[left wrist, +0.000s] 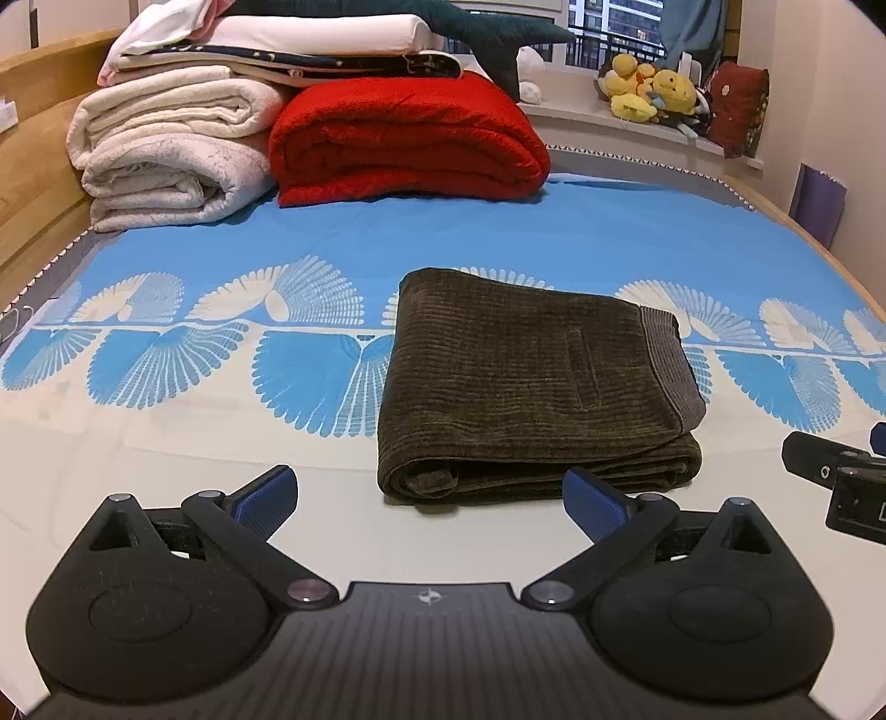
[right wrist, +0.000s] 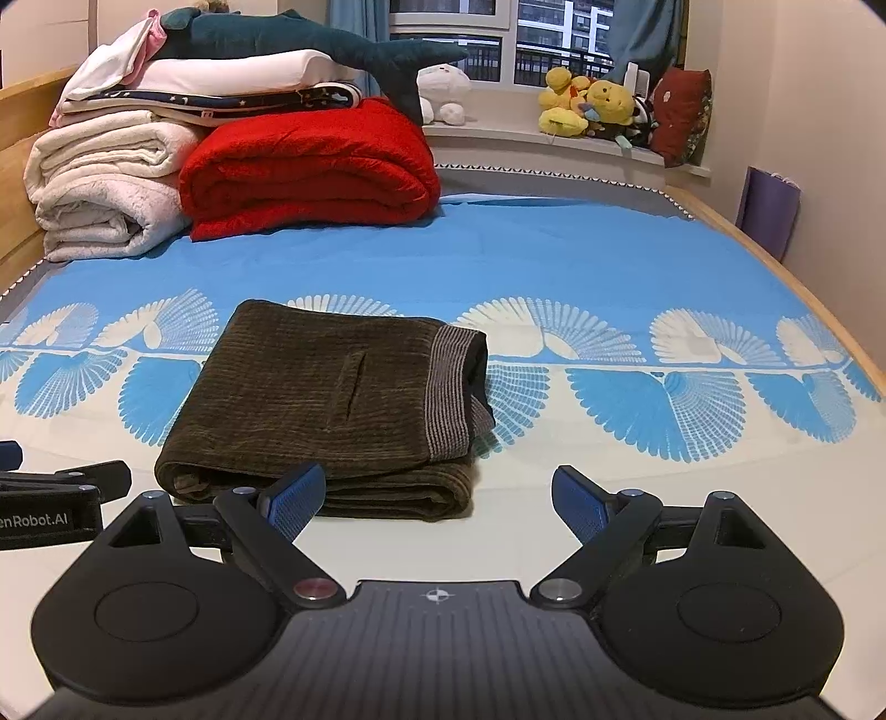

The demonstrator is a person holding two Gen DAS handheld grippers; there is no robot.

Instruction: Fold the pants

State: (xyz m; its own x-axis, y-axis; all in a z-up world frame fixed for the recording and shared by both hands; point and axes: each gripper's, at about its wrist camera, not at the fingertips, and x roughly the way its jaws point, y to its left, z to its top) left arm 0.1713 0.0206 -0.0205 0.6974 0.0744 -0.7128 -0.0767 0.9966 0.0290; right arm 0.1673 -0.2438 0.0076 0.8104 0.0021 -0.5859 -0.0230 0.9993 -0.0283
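Left gripper (left wrist: 429, 507) spread wide, blue pads (left wrist: 264, 501) apart and pinching nothing, low over the pale near part of the bed sheet (left wrist: 554, 238). Right gripper (right wrist: 437, 501) likewise spread, empty, at the same low height; left gripper's black body poking in at the left edge of the right wrist view, printed lettering partly readable on it.

Just beyond the fingertips, pants (left wrist: 531, 382) folded into a thick brown corduroy bundle, flat on the sheet, apart from both grippers. Striped grey waistband (right wrist: 448, 387) turned toward the right side, a slit pocket across the top layer, rolled fold edge facing the cameras. In the right wrist view, left pad overlapping the bundle's near edge in the picture; contact not clear.

No containers in sight.

Sheet blue with white fan-shaped patterns in a band, white toward the near end. At the far left of the bed, a red blanket (left wrist: 404, 138) folded, beside a stack of cream blankets (left wrist: 166, 155) topped with white and dark star-printed bedding and a dark teal plush shark (right wrist: 310, 39). Wooden bed frame along the left and right edges. Behind, a windowsill with yellow plush toys (right wrist: 587, 105), a white plush toy (right wrist: 443, 91) and a dark red cushion; blue curtains, dark window. Purple bag (right wrist: 769, 213) against the right wall
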